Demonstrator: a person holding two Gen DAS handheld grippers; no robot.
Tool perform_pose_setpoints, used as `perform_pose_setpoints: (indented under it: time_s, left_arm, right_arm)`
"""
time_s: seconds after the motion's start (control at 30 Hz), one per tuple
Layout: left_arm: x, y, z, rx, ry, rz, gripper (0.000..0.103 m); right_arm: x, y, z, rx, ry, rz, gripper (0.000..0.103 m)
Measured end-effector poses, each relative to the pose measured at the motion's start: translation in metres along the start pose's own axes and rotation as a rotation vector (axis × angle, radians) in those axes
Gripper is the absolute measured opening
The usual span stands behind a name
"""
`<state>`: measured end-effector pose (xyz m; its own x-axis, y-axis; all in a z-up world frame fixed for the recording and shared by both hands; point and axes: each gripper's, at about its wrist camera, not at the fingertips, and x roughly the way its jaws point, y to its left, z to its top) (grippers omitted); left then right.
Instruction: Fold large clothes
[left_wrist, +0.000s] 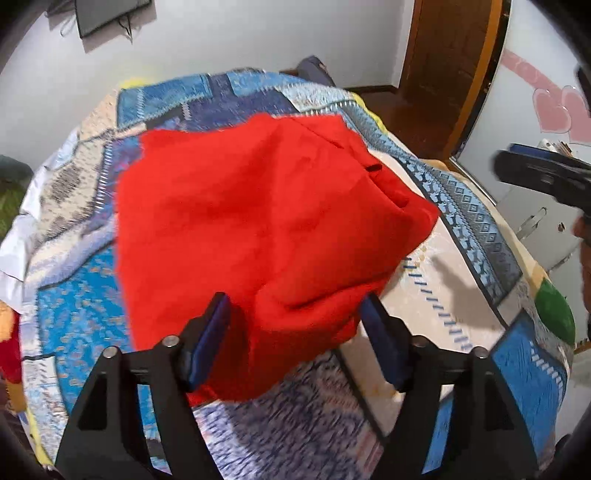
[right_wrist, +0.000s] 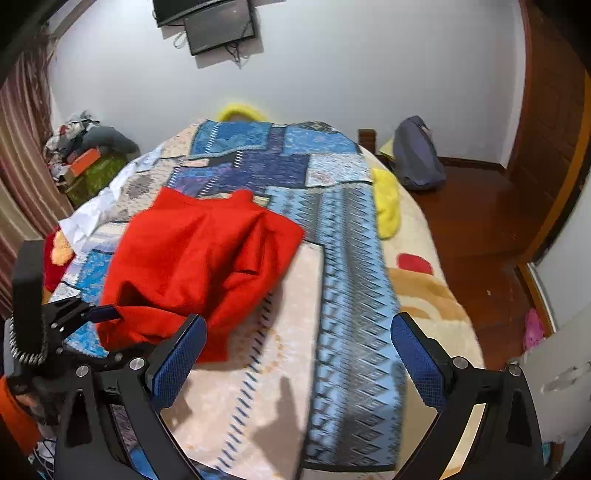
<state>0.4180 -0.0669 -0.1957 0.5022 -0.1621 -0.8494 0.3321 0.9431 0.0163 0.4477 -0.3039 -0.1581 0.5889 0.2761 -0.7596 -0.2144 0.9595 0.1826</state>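
Left gripper (left_wrist: 295, 317): nearest in its own view, fingers (left_wrist: 212, 339) spread apart, the near edge of the red garment lying between them; no pad presses on the cloth.
Right gripper (right_wrist: 299, 354): fingers (right_wrist: 177, 365) wide apart over bare bedspread, nothing between them, to the right of the garment and clear of it.
Red garment (left_wrist: 258, 218): a large red piece lying on the bed, already doubled into a rough, loose bundle with wrinkles and a raised flap on its right side; its near-left corner sits just beside the left gripper's finger in the right wrist view.
Bedspread (right_wrist: 354, 295): blue and cream patchwork covering the bed, carrying the garment on its near-left part.
Yellow cloth (right_wrist: 386, 206): farther right on the bed, well apart from the garment.
Far wall: a dark screen (right_wrist: 218, 27) is mounted on it.
Step in hand: judged as the release after one fold, both grippers free.
Next move: likely calls for both grippers to take fresh holds on two corners of one edge, then carry that edge across evenly so the layers line up.
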Motion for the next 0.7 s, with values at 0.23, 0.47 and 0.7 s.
perform_pose_setpoints:
  time_s: [0.23,0.47,0.7]
  left_arm:
    - [-0.035,0.061,-0.004,-0.105,-0.082,0.100,0.092]
    - [0.011,0.120,-0.020,-0.233,0.016,0.109,0.093]
    - [0.034,0.126,-0.061,-0.184,0.076,0.088,0.101]
  right_arm:
    - [0.032,0.045,0.021,0.017,0.028,0.122,0.100]
    - [0.105,0.081,0.001,-0.050,0.200,0.123,0.100]
    - [0.119,0.048,-0.046,-0.114,0.284,0.084,0.100]
